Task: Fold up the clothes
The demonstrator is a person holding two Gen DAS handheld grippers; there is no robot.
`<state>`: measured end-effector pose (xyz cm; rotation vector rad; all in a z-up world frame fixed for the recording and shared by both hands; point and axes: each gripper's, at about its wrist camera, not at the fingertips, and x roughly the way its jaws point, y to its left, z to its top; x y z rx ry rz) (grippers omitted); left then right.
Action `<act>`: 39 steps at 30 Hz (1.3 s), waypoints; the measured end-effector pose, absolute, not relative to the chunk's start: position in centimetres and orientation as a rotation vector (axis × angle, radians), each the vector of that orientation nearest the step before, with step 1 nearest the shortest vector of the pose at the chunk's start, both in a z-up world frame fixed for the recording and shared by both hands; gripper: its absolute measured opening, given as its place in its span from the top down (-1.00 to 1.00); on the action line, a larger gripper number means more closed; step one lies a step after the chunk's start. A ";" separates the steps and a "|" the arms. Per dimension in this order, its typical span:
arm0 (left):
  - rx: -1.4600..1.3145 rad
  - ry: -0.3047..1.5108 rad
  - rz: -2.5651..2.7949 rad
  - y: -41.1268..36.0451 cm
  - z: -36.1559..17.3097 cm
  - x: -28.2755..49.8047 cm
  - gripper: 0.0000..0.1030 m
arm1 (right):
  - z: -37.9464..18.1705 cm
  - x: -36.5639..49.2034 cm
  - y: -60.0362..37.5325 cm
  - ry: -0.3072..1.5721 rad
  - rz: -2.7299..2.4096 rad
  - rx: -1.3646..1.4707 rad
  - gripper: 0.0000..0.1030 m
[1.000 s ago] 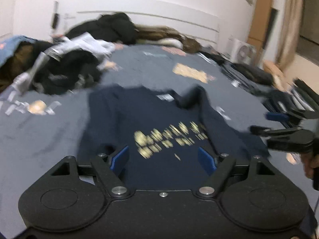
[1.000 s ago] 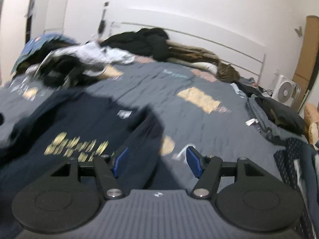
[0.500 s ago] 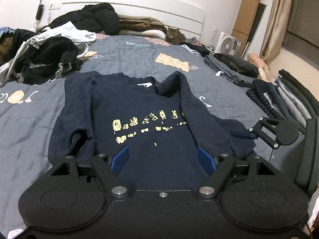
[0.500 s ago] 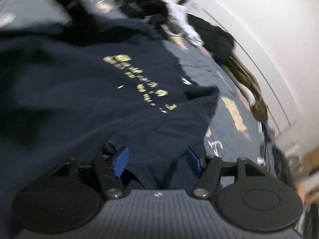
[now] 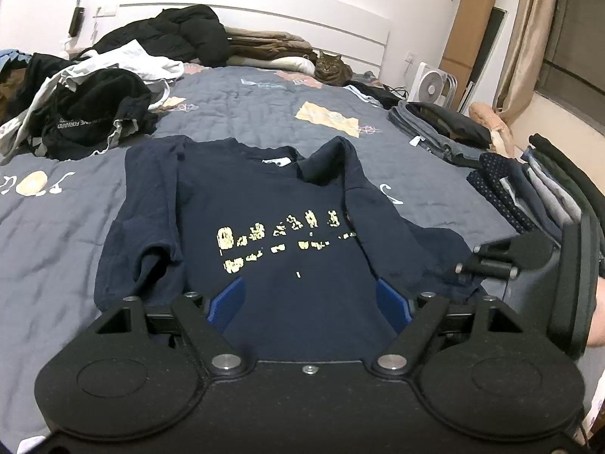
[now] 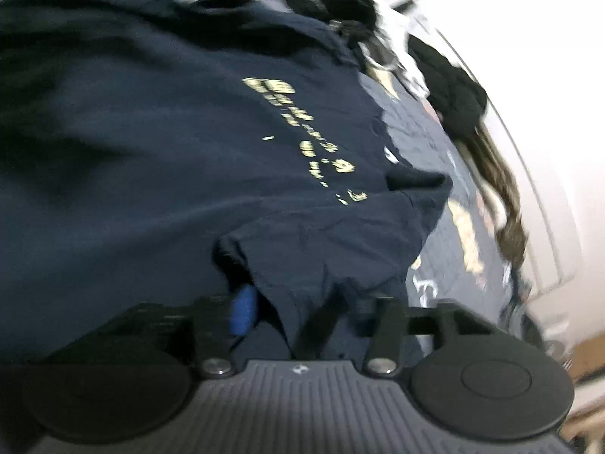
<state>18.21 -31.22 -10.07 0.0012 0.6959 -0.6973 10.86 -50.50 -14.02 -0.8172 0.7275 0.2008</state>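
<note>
A navy T-shirt (image 5: 287,204) with yellow print lies face up on the grey bedspread (image 5: 245,109), collar toward the headboard. My left gripper (image 5: 310,302) hovers open over the shirt's lower hem, with nothing pinched between its blue pads (image 5: 227,300). In the left wrist view my right gripper (image 5: 463,269) lies rolled onto its side at the shirt's right sleeve. In the blurred right wrist view the right gripper (image 6: 281,310) has its jaws closing on a bunched fold of the T-shirt (image 6: 181,143) sleeve, which covers one pad; the other blue pad (image 6: 242,310) touches the cloth.
A heap of dark and white clothes (image 5: 90,102) sits at the back left. Folded piles (image 5: 529,189) line the bed's right edge. A cat (image 5: 329,68) rests by the white headboard (image 5: 264,19). A fan (image 5: 431,87) and a cardboard roll (image 5: 469,26) stand by the wall.
The right gripper has dropped to the shirt's right sleeve, rolled onto its side, and its jaws have narrowed around the cloth. The left gripper has stayed open over the hem.
</note>
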 end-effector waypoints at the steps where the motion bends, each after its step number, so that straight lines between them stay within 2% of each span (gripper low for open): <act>1: -0.001 0.697 -0.696 -31.2 -10.1 18.2 -0.48 | -13.6 11.3 -51.0 0.725 0.183 -0.768 0.74; 5: -0.004 0.695 -0.687 -31.0 -10.0 18.4 -0.48 | -10.8 12.7 -54.1 0.677 0.050 -0.564 0.82; 12: -0.009 0.695 -0.686 -30.8 -10.0 18.5 -0.48 | -5.3 14.7 -66.9 0.582 -0.350 -0.132 0.86; 19: -0.011 0.700 -0.680 -30.7 -10.1 18.7 -0.48 | -6.9 14.9 -77.3 0.593 -0.647 0.111 0.89; 22: -0.007 0.707 -0.679 -30.6 -10.2 18.9 -0.49 | -8.6 15.8 -78.5 0.609 -0.689 0.074 0.87; 28: -0.024 0.700 -0.658 -29.7 -9.9 19.5 -0.51 | -6.7 14.7 -76.0 0.576 -0.594 0.028 0.74; 30: -0.039 0.696 -0.643 -29.1 -9.6 19.8 -0.51 | -5.4 13.5 -73.2 0.561 -0.510 0.041 0.60; 32: -0.057 0.690 -0.623 -28.3 -9.3 20.1 -0.51 | -4.6 12.5 -70.1 0.557 -0.408 0.076 0.37; 34: -0.074 0.688 -0.597 -27.4 -9.1 20.4 -0.52 | -4.6 11.2 -66.7 0.551 -0.321 0.104 0.29; 39: -0.077 0.686 -0.585 -26.2 -8.8 20.4 -0.52 | -5.9 8.0 -60.7 0.649 -0.155 0.022 0.25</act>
